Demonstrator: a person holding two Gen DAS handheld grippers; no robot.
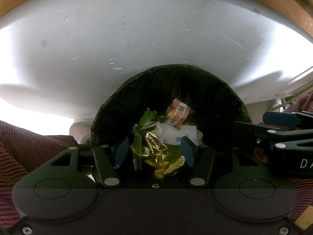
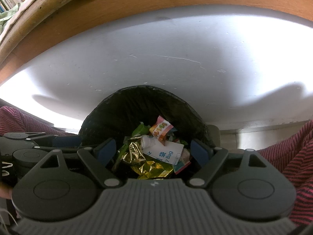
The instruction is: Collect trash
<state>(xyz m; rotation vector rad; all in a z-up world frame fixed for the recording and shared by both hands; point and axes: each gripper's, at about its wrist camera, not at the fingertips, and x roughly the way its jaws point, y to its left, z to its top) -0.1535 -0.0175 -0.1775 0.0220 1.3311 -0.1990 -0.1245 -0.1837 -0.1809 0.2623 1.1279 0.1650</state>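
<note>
White counter with a bin showing at its near edge

The white counter (image 1: 137, 39) is stretching across both wrist views, its surface carrying small scuffs and scratches and catching bright glare at the sides. A wooden border (image 2: 137, 5) is running along its far edge. The black-lined trash bin (image 1: 215, 98) is sitting just at the counter's near edge, and whether it is touching the counter is unclear. Nothing is lying on the counter top.

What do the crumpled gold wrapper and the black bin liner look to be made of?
Gold wrapper: likely metallised foil or film, glossy; sharp creases with bright mirror-like glints. Black bin liner: probably thin plastic film, dull sheen; fine wrinkles, and it drapes over the bin's rim.
</note>
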